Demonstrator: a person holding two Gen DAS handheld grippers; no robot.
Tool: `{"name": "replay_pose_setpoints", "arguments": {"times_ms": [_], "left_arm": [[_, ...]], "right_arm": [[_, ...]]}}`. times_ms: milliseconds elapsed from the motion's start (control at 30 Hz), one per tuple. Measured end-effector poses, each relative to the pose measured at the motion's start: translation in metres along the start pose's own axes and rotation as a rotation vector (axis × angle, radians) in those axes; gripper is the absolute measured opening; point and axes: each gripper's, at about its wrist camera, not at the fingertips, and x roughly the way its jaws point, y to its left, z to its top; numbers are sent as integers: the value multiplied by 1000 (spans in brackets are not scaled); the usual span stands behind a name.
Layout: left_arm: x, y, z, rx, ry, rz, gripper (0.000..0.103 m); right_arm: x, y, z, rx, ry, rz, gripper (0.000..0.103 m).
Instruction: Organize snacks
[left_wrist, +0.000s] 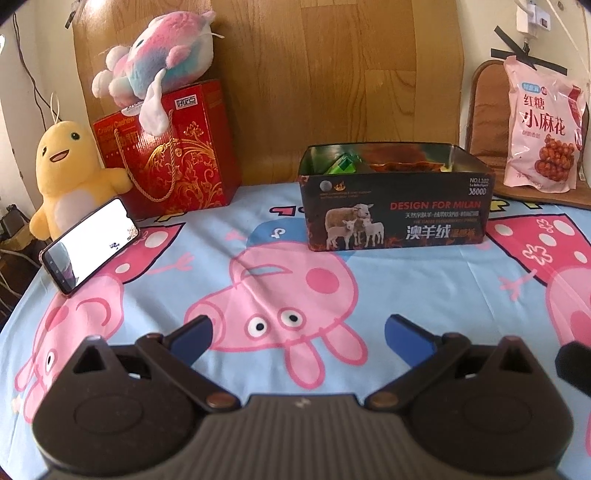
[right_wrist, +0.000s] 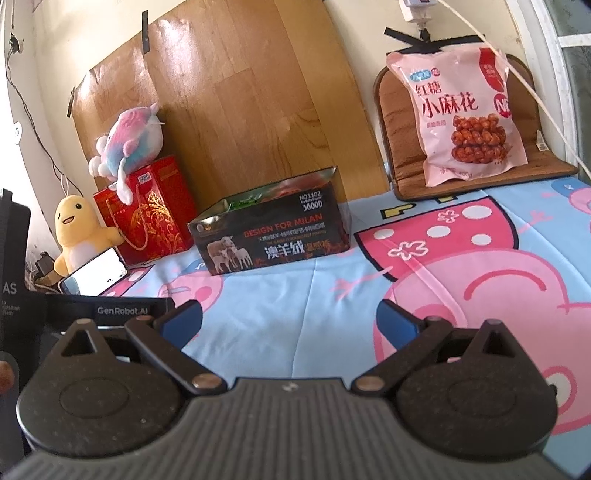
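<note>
**Both grippers wide, snacks far off**

Left gripper (left_wrist: 297, 332): spread wide, empty, low over the cartoon-print cloth (left_wrist: 258, 251). Right gripper (right_wrist: 290, 319): likewise spread wide, nothing between the blue fingers (right_wrist: 397, 321). Dark tin box (left_wrist: 397, 206), open-topped with green and orange packets inside, far ahead, well apart from both. Pink snack bag (right_wrist: 458, 118) at far right, propped upright on a brown cushion (right_wrist: 399, 110).

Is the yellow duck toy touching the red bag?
Touching. The left wrist view shows the duck's wing pressed against the red bag.
</note>
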Motion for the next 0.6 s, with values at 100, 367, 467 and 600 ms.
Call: {"name": "replay_pose_setpoints", "arguments": {"times_ms": [100,367,467,600], "left_arm": [[1,1,0,-3,0,5,103],[2,0,-2,2,10,3,103],[2,0,-1,0,16,2,103],[1,0,-2,-2,15,13,103]], "right_arm": [[1,1,-1,-2,7,1,101],[2,1,-2,-2,9,4,101],[1,1,-2,-2,10,6,101],[1,1,-2,-6,8,6,101]]}}
